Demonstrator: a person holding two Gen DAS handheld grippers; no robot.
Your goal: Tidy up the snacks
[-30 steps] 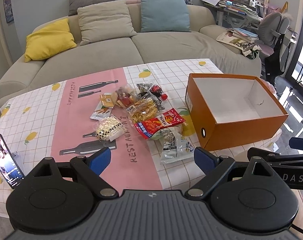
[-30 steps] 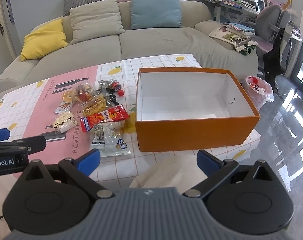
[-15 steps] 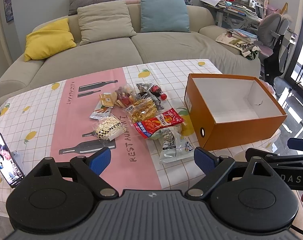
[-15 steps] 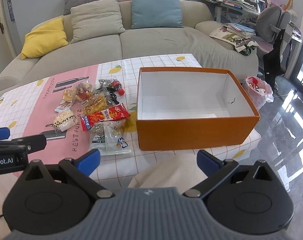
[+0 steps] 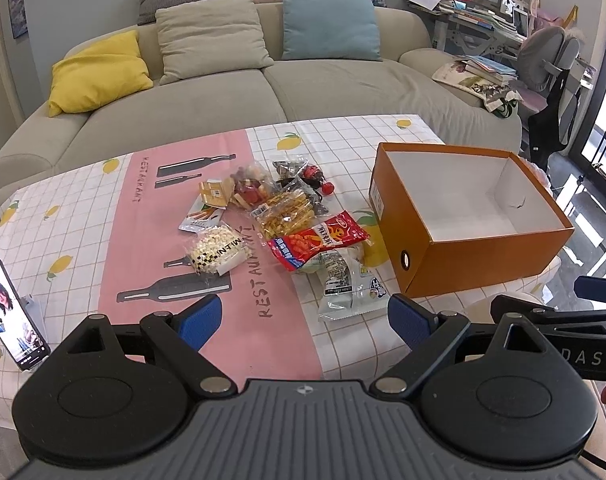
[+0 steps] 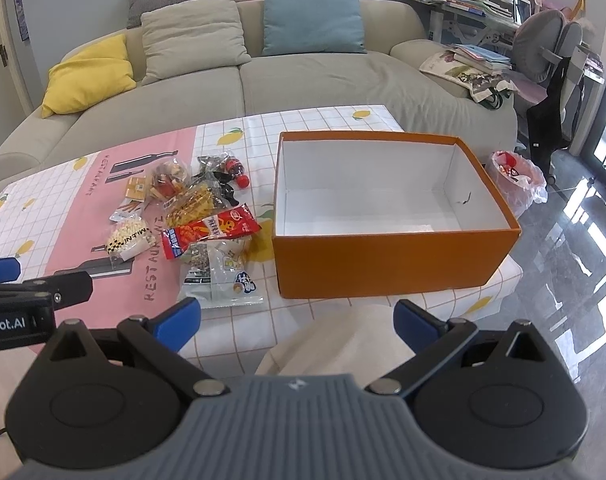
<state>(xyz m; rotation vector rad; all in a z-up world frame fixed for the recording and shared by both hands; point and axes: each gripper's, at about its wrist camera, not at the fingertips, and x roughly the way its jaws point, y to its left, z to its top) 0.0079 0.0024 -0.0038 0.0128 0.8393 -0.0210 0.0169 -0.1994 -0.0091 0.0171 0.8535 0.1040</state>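
Hovering at the table's (image 5: 83,216) near edge, left gripper (image 5: 305,318) and right gripper (image 6: 297,318) jaws wide, plastic snack packets (image 5: 287,220) mid-table, open orange cardboard box (image 6: 387,264) at right edge.

open orange box (image 6: 387,264) right, snack pile (image 5: 287,224) beside it, phone (image 5: 13,316) at left edge

Beige sofa (image 5: 263,92) with yellow cushion (image 5: 97,74), phone (image 5: 13,316) propped at table edge, possibly a bin bag (image 6: 517,182)

A home living room: cushioned sofa (image 5: 239,92), tablecloth-covered table (image 5: 83,216), cluttered desk (image 5: 475,12).
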